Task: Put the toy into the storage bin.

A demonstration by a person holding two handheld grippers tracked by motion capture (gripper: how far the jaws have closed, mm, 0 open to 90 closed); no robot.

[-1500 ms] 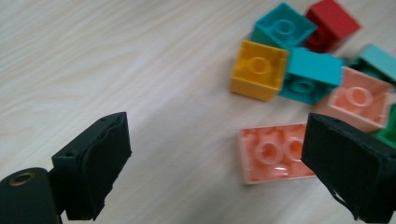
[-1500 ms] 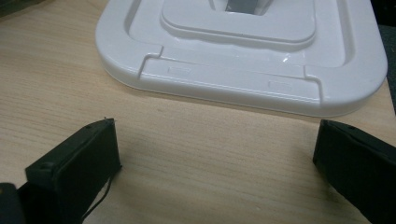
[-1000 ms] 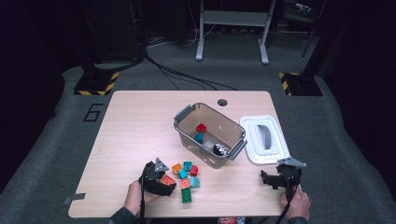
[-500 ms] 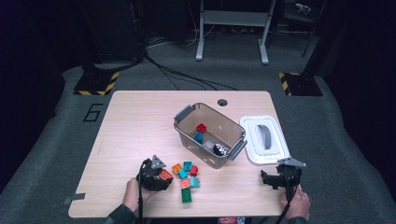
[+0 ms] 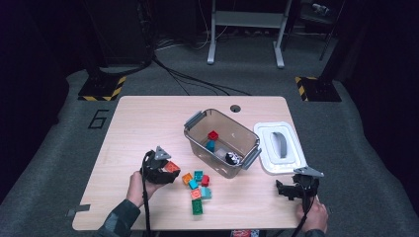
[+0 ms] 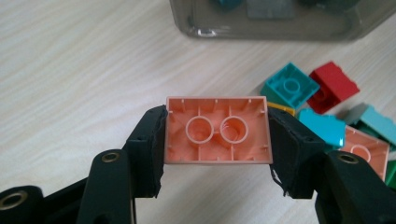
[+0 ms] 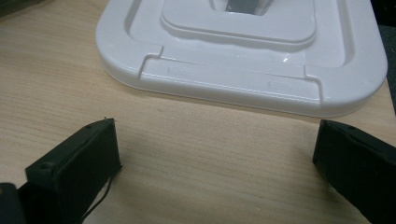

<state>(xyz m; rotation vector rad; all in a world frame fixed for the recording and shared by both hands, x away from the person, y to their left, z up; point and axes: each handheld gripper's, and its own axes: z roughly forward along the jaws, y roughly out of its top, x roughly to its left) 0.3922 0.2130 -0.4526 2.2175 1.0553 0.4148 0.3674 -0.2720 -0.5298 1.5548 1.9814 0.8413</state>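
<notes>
My left gripper (image 5: 168,170) is shut on a salmon-orange brick (image 6: 218,129), underside toward the camera, lifted a little off the table just left of the loose pile. Its jaws have just been closing, and the brick (image 5: 172,167) sits between the pads. Several bricks (image 5: 197,186) in teal, red, orange and green lie on the wood in front of the clear bin (image 5: 197,142). The bin holds a red brick (image 5: 213,135), a teal one and a dark piece. My right gripper (image 5: 288,190) rests open at the table's front right, and nothing lies between its jaws (image 7: 215,163).
A white lid (image 5: 279,148) with a grey handle lies right of the bin, and its near edge (image 7: 243,88) is just ahead of my right gripper. A round hole (image 5: 235,107) sits near the table's far edge. The left half of the tabletop is bare wood.
My left gripper closed on the orange brick at the pile's left edge, then rose and drew back to the left with it. The right gripper stayed put.
</notes>
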